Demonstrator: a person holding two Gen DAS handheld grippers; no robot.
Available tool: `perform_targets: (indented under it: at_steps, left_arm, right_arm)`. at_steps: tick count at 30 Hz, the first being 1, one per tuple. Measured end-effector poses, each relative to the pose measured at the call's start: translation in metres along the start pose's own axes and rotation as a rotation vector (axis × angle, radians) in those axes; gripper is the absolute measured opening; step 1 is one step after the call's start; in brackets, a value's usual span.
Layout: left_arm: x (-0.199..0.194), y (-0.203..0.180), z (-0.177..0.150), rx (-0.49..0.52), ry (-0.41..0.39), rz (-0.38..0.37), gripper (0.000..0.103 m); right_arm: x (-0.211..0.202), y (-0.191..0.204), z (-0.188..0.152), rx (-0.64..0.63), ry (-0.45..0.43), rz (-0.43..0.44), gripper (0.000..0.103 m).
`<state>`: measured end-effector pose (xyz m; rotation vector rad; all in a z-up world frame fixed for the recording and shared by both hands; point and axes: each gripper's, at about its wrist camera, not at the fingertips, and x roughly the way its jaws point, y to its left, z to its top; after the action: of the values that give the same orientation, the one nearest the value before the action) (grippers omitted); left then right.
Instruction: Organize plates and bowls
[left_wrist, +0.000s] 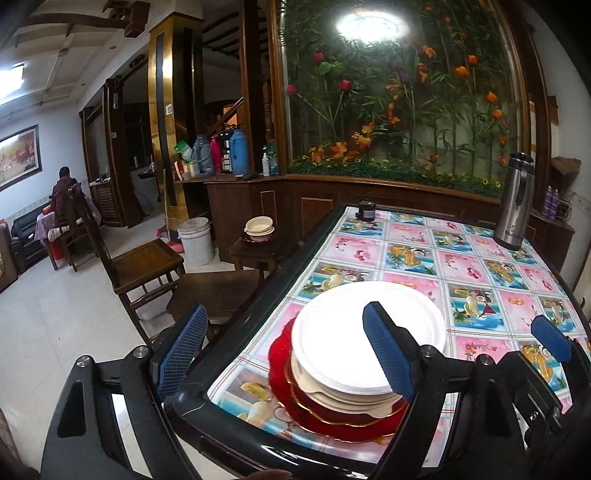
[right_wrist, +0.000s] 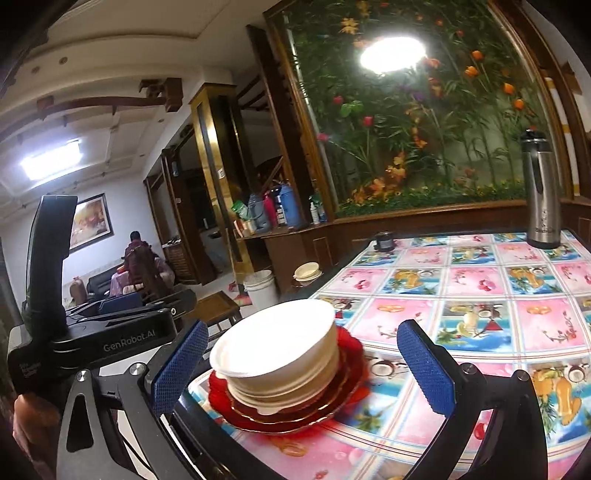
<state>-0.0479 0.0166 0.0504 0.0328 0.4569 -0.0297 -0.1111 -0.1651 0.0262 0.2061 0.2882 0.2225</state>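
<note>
From the left wrist, my left gripper (left_wrist: 284, 354) stands wide and empty, its right pad in front of the stack of plates (left_wrist: 354, 369) at the surface's (left_wrist: 480, 266) near left corner. From the right wrist, my right gripper (right_wrist: 303, 363) gapes wide around that stack (right_wrist: 284, 365), pads apart from it; my left gripper (right_wrist: 122, 306) hangs beyond the left edge.

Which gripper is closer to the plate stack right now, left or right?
Roughly equal, both close. The left gripper has one of its fingers over the plate stack, the other off the table edge. The right gripper straddles the stack with open fingers, not touching it.
</note>
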Motion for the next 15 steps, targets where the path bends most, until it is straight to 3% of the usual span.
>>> perform_targets:
  at_steps: [9,15]
  left_arm:
    - [0.016,0.024,-0.006,-0.039,0.045,0.033,0.087]
    - [0.022,0.021,-0.012,-0.031,0.074,0.022,0.087]
  right_arm:
    - [0.009,0.011,-0.005,-0.011,0.032,0.022,0.103]
    - [0.013,0.010,-0.010,0.004,0.039,0.017,0.103]
